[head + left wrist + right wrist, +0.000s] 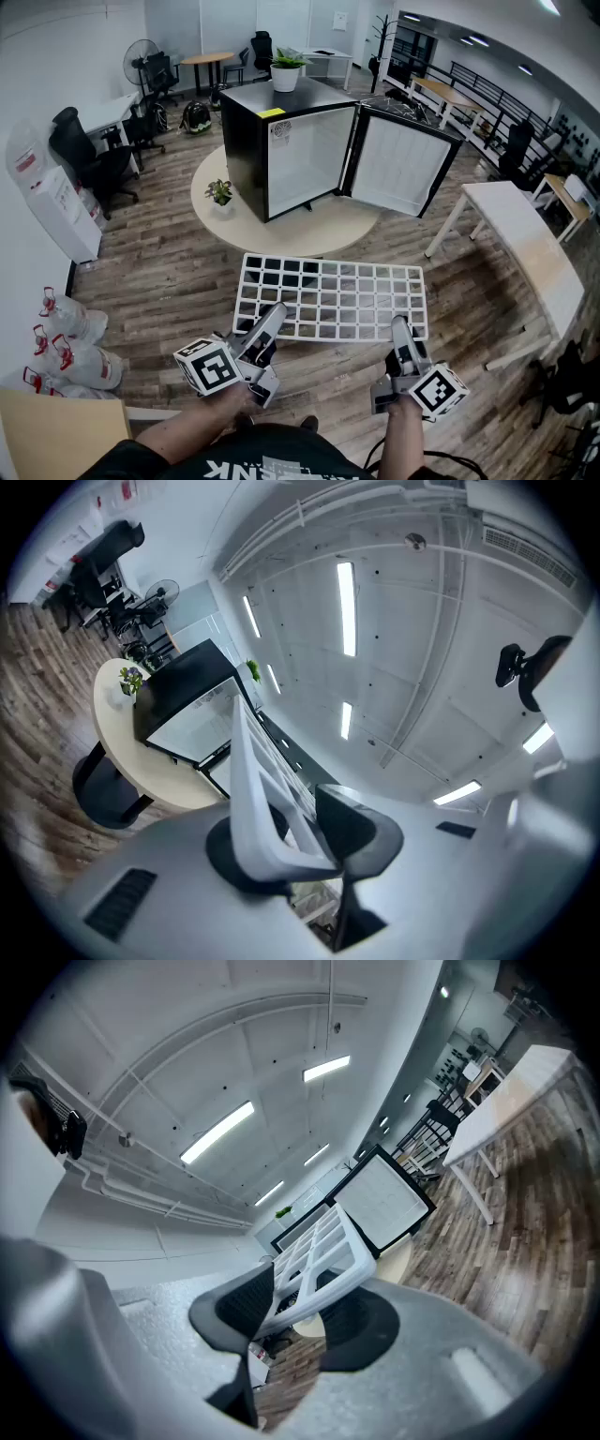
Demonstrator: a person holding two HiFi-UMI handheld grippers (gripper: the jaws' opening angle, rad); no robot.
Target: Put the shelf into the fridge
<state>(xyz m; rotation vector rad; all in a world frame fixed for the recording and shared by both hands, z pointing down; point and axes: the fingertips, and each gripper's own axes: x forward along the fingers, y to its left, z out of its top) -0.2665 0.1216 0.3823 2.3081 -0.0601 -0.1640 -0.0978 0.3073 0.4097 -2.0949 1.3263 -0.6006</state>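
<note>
Head view: your left gripper (pixel 274 317) and right gripper (pixel 400 328) each clamp the shelf (pixel 330 298); the fridge (pixel 291 150) stands open at twelve o'clock.

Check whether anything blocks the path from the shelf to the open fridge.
Nothing visible does. The shelf, held by the left claw and right claw, faces the fridge, whose door stands swung wide right. A small plant sits left of the opening, off the path.

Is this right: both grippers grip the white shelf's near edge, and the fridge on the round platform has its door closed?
No: the head view shows the fridge door standing wide open. The rest holds: left gripper and right gripper grip the white shelf by its near edge, and the fridge sits on the round platform.
</note>
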